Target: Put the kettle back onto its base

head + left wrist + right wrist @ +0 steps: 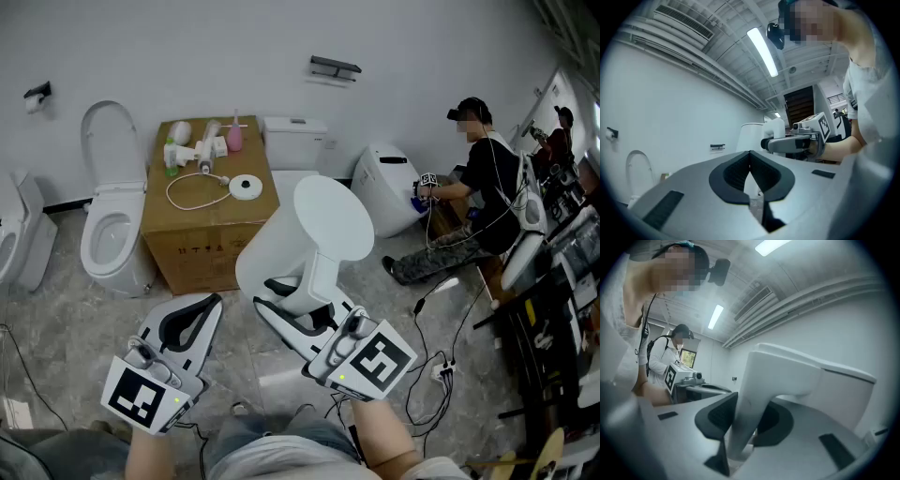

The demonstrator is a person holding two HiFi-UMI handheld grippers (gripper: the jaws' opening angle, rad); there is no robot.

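A white kettle hangs in the air above the floor, in front of the cardboard box. My right gripper is shut on the kettle's handle, which fills the gap between the dark pads. The kettle's round white base lies on top of the box with its cord looped beside it. My left gripper is held low at the left, shut, with nothing in it. In the left gripper view its tips meet, with the kettle beyond them.
Small bottles stand at the back of the box. A toilet with its lid up is left of it, a cistern and another toilet to the right. A person sits at the far right; cables lie on the floor.
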